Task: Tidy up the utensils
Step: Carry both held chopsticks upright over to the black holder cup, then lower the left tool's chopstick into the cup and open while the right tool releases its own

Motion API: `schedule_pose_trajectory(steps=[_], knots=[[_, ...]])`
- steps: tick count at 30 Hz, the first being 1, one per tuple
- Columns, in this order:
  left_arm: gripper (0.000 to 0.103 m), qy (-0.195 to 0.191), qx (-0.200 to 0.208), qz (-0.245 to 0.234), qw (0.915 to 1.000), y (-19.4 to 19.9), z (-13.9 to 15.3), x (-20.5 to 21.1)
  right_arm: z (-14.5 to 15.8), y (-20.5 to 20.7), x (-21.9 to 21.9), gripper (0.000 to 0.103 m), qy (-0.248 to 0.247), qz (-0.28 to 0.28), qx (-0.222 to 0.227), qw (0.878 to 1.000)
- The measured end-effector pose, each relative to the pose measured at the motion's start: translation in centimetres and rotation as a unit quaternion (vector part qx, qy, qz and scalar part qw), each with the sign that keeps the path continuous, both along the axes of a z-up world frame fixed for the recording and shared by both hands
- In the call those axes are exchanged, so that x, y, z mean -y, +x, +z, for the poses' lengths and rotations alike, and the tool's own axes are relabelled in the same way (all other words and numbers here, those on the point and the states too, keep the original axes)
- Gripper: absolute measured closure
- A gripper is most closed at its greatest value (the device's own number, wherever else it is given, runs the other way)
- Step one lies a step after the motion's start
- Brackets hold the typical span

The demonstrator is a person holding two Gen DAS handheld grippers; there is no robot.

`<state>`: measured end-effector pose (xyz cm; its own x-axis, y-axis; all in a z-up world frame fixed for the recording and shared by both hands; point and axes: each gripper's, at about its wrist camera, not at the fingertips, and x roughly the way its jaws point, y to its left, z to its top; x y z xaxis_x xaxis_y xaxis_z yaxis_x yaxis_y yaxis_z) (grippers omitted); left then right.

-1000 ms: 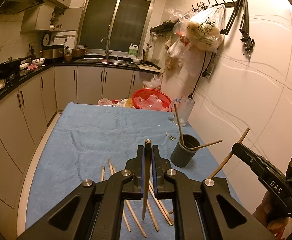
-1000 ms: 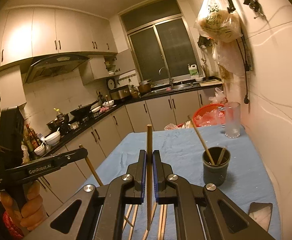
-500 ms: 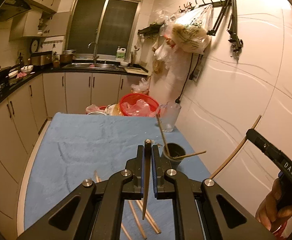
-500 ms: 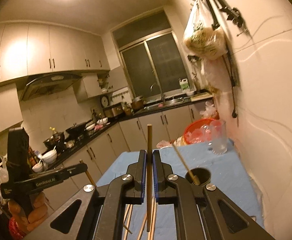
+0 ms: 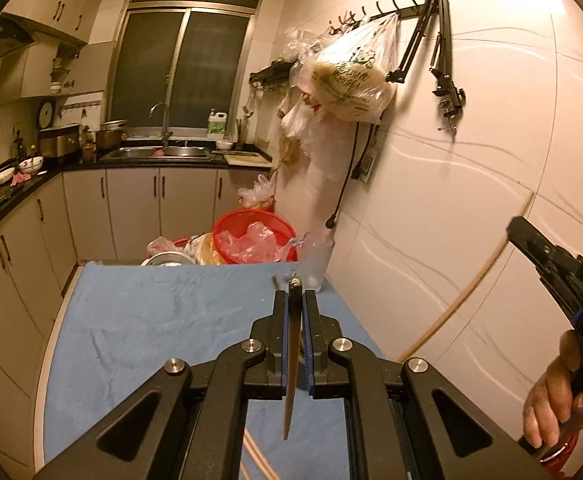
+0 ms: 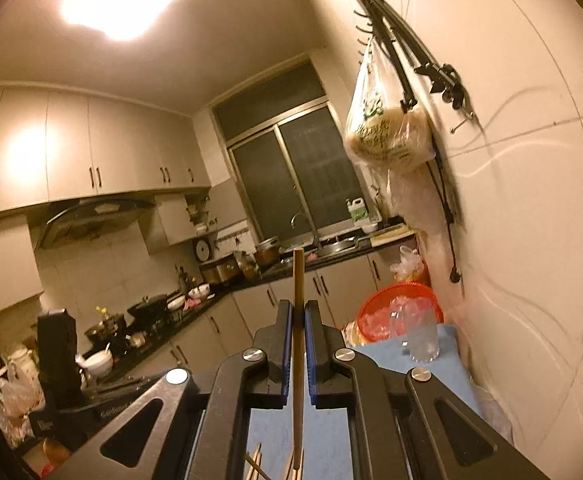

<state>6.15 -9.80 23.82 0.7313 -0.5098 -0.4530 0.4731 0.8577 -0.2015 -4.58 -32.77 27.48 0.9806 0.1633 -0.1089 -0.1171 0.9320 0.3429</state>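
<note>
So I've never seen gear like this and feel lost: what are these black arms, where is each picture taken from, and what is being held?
No robot here: a person carries a handheld black claw in each hand, with a camera on each looking along its fingers. One view is from the left claw, the other from the right claw. Each is shut on one thin wooden chopstick. Below is a blue cloth-covered table with a clear glass tumbler and loose wooden chopsticks.

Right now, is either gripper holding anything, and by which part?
Both are. The left gripper clamps a chopstick near its upper end; the right gripper clamps another chopstick around mid-length.
</note>
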Motion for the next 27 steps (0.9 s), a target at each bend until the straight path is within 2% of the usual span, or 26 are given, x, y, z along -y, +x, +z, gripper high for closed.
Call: schedule_pose_trajectory(steps=[5,15,19,27], knots=[[0.096,-0.002,-0.001,-0.004,1.0,2.1,0.9,1.8,0.0,3.0,1.4,0.097,0.004,-0.018,-0.011,1.0],[0.096,-0.015,-0.003,-0.015,0.9998,7.7,1.7,6.1,-2.6,9.2,4.8,0.097,0.017,-0.037,-0.054,0.998],[0.096,-0.022,-0.018,-0.012,0.9995,9.9,0.5,7.2,-4.2,11.4,5.9,0.097,0.017,-0.045,-0.071,0.996],[0.096,-0.019,-0.053,-0.002,0.9984,12.7,-4.1,8.2,-8.1,15.0,6.7,0.097,0.019,-0.044,-0.113,0.992]])
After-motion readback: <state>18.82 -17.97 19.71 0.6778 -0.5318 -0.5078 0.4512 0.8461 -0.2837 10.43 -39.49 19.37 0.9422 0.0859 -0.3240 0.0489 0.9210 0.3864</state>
